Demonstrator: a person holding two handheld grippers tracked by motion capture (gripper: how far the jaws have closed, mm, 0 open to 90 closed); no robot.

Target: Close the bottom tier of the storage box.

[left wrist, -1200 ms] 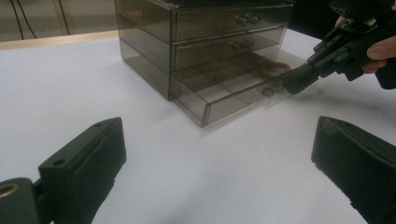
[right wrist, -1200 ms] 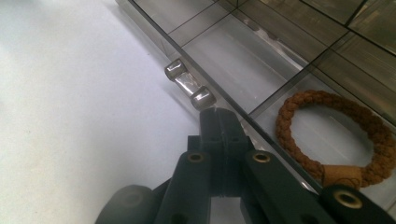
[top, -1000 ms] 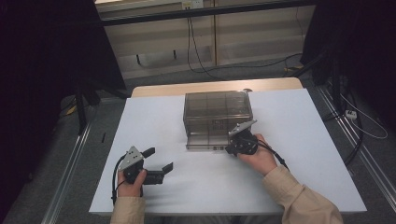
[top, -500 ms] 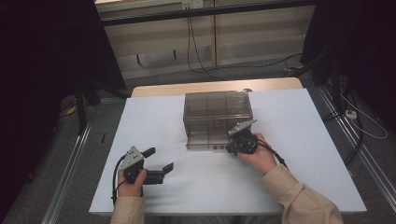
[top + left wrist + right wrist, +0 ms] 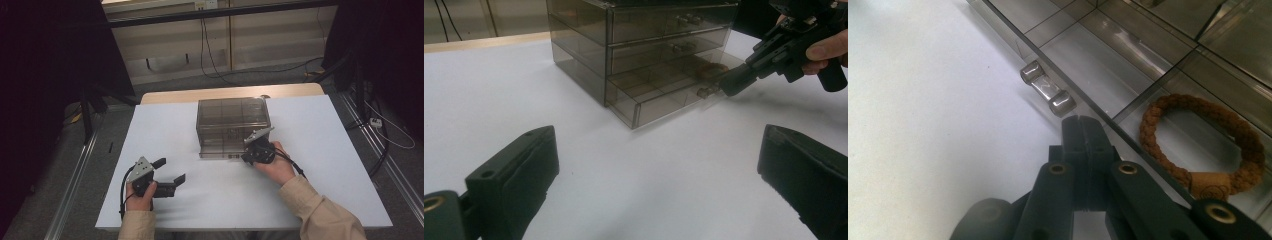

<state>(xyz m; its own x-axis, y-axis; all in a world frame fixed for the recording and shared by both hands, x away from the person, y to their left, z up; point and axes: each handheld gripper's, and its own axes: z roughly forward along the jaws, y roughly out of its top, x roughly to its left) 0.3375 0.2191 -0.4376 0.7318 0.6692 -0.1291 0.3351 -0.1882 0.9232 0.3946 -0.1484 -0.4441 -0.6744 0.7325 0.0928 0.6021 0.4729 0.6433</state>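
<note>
A smoked clear drawer box [image 5: 232,125] stands in the middle of the white table [image 5: 165,130]. Its bottom drawer [image 5: 664,95] sticks out a little at the front. Inside that drawer lies a brown braided bracelet [image 5: 1203,145] with a tan tag. My right gripper [image 5: 1082,122] is shut with nothing between its jaws, its tip right beside the drawer's small clear handle [image 5: 1048,95]. From above, the right gripper [image 5: 245,159] sits against the box's front right corner. My left gripper [image 5: 170,170] rests open at the table's front left, well apart from the box [image 5: 644,50].
The table's wooden back edge [image 5: 230,92] lies behind the box. Beyond it are a wall panel with hanging cables [image 5: 207,45] and dark stands on both sides. White tabletop surrounds the box on the left, right and front.
</note>
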